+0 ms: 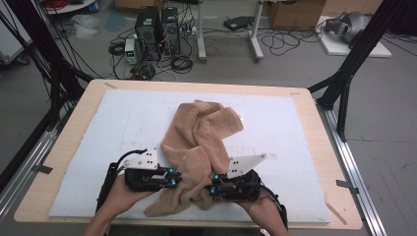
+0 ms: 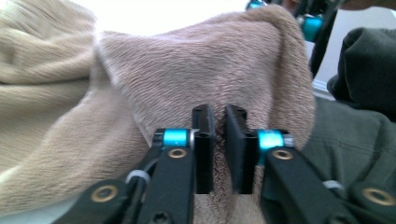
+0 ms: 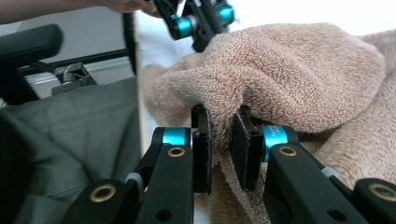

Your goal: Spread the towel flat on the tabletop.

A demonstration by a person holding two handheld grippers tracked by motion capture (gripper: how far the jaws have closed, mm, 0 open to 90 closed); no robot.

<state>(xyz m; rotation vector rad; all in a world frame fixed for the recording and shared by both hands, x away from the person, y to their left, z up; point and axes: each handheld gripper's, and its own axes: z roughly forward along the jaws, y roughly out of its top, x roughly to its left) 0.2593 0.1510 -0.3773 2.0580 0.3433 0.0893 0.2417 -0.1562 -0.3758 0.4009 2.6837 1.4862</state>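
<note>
— Tell me the colours you have in front of you.

— Your towel (image 1: 196,147) is plain tan, looped pile, no pattern. Your left tongs (image 1: 173,178) and right tongs (image 1: 213,183) are black with bright blue collars and brass-coloured rivets, each under a pale grey plate.

— And the surface (image 1: 314,147)?

— Light wood at the rim, covered by a white sheet (image 1: 275,123).
</note>
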